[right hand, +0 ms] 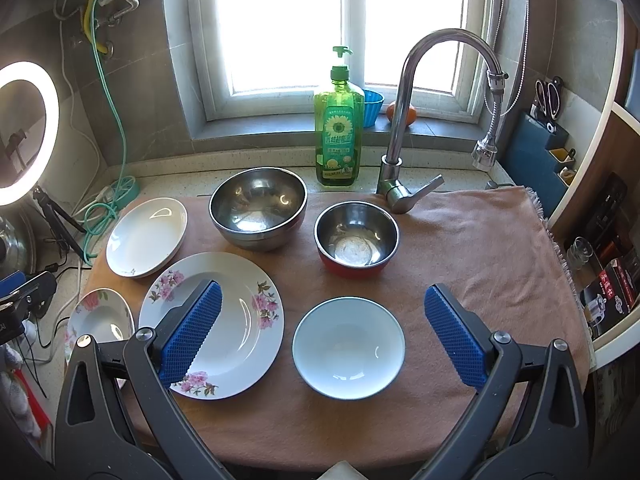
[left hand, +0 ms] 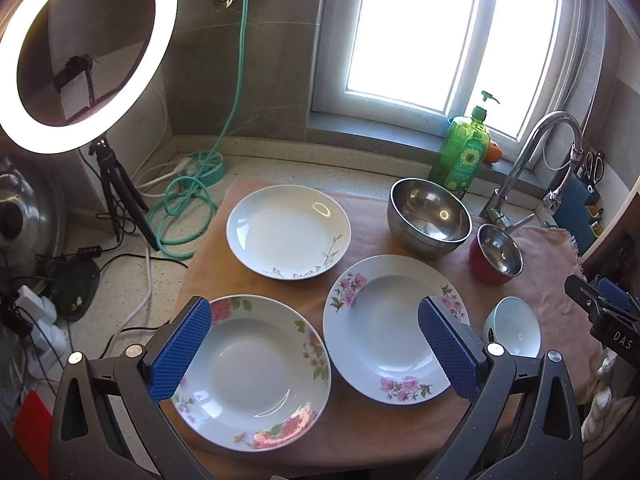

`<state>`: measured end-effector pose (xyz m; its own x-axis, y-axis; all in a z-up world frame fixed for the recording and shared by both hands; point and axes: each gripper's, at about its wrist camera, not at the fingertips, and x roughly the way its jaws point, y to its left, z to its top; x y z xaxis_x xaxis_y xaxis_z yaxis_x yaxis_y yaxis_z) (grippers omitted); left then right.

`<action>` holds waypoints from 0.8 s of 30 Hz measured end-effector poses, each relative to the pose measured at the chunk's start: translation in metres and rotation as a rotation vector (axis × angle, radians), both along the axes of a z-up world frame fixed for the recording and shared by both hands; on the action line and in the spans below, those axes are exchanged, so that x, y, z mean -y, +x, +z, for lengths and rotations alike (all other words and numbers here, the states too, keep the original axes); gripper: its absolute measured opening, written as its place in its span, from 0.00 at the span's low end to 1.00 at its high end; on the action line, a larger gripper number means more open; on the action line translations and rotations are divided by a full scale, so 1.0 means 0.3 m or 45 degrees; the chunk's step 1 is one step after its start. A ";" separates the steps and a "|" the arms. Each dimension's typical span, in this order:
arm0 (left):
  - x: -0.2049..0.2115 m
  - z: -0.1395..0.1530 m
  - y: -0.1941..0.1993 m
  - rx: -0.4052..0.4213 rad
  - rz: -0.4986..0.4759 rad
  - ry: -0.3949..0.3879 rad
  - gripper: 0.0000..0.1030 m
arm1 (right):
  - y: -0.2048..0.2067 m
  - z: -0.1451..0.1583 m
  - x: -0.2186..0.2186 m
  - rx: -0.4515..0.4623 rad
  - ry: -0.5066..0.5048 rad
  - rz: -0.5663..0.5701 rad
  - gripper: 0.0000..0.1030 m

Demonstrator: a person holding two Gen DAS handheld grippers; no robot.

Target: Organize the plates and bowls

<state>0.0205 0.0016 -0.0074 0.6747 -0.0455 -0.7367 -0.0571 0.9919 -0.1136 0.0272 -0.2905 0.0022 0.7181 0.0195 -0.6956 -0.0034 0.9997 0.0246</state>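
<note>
Holding both tongs above the counter point(right hand: 460, 432), we keep each pair spread wide with nothing between the blue pads. Our left tongs point(left hand: 316, 352) hang over two floral plates: the rose-patterned plate point(left hand: 256, 376) nearest us and the pink-blossom plate point(left hand: 384, 328) just beside it to the right. Farther back lies the white plate with a grey sprig point(left hand: 288, 232), apart from both. Our right tongs point(right hand: 324, 340) hover over the pale blue bowl point(right hand: 349, 348), which sits upright on the pink cloth point(right hand: 480, 240) between the pads but untouched by them. Behind it stands the small steel bowl with a red outside point(right hand: 356, 238), and to its left the large steel bowl point(right hand: 258, 208), near but not touching. All the dishes rest singly on the cloth, none stacked. A green soap bottle point(right hand: 338, 128) stands at the back by the window sill, next to the curved faucet point(right hand: 404, 120). A lit ring light point(left hand: 84, 52) stands at the far left.
</note>
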 end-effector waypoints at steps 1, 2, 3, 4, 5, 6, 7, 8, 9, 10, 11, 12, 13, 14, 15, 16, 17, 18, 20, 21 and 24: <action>0.000 -0.001 0.001 -0.002 -0.001 -0.001 0.99 | -0.001 -0.003 -0.001 -0.002 0.000 -0.001 1.00; 0.000 -0.003 0.002 -0.003 -0.004 -0.002 0.99 | -0.002 -0.008 -0.002 -0.004 0.002 -0.002 1.00; 0.001 -0.004 0.004 -0.006 -0.008 -0.003 0.99 | -0.004 -0.014 -0.002 -0.009 0.006 -0.001 1.00; 0.001 -0.006 0.005 -0.006 -0.012 -0.006 0.99 | -0.006 -0.021 -0.002 -0.015 0.012 0.001 1.00; 0.001 -0.008 0.006 -0.005 -0.015 -0.010 0.99 | -0.008 -0.028 -0.001 -0.021 0.018 0.002 1.00; 0.002 -0.011 0.007 -0.005 -0.018 -0.012 0.99 | -0.011 -0.035 -0.001 -0.026 0.023 0.005 1.00; 0.001 -0.015 0.010 -0.009 -0.022 -0.011 0.99 | -0.014 -0.043 -0.001 -0.030 0.029 0.013 1.00; 0.000 -0.020 0.013 -0.015 -0.028 -0.008 0.99 | -0.017 -0.050 -0.001 -0.036 0.035 0.021 1.00; 0.000 -0.026 0.017 -0.023 -0.032 -0.003 0.99 | -0.020 -0.058 0.002 -0.040 0.043 0.029 1.00; -0.002 -0.032 0.021 -0.030 -0.033 0.003 0.99 | -0.024 -0.065 0.006 -0.046 0.054 0.037 1.00; -0.004 -0.039 0.024 -0.037 -0.033 0.006 0.99 | -0.026 -0.074 0.011 -0.053 0.068 0.041 1.00; -0.008 -0.045 0.026 -0.045 -0.034 0.006 0.99 | -0.028 -0.082 0.015 -0.064 0.078 0.042 1.00; -0.012 -0.052 0.029 -0.054 -0.034 0.004 0.99 | -0.030 -0.092 0.020 -0.075 0.087 0.043 1.00; -0.017 -0.059 0.034 -0.064 -0.035 -0.001 0.99 | -0.031 -0.102 0.023 -0.088 0.096 0.043 1.00; -0.020 -0.067 0.037 -0.075 -0.038 -0.009 0.99 | -0.033 -0.112 0.028 -0.101 0.110 0.046 1.00; -0.023 -0.077 0.042 -0.089 -0.040 -0.013 0.99 | -0.037 -0.123 0.033 -0.115 0.128 0.050 1.00; -0.024 -0.087 0.044 -0.101 -0.045 -0.015 0.99 | -0.038 -0.133 0.037 -0.129 0.146 0.052 1.00; -0.024 -0.095 0.048 -0.112 -0.055 -0.017 0.99 | -0.041 -0.143 0.039 -0.143 0.159 0.052 1.00; -0.023 -0.108 0.058 -0.130 -0.074 -0.013 0.99 | -0.045 -0.163 0.040 -0.173 0.178 0.057 0.96; -0.023 -0.113 0.062 -0.137 -0.080 -0.011 0.99 | -0.047 -0.176 0.038 -0.191 0.187 0.063 0.93; -0.023 -0.121 0.074 -0.150 -0.110 -0.009 0.97 | -0.053 -0.214 0.029 -0.252 0.224 0.082 0.83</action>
<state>0.0427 0.0084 -0.0438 0.5767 -0.1049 -0.8102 0.0148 0.9929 -0.1180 0.0114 -0.2991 -0.0620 0.5616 0.1936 -0.8044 -0.0444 0.9779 0.2044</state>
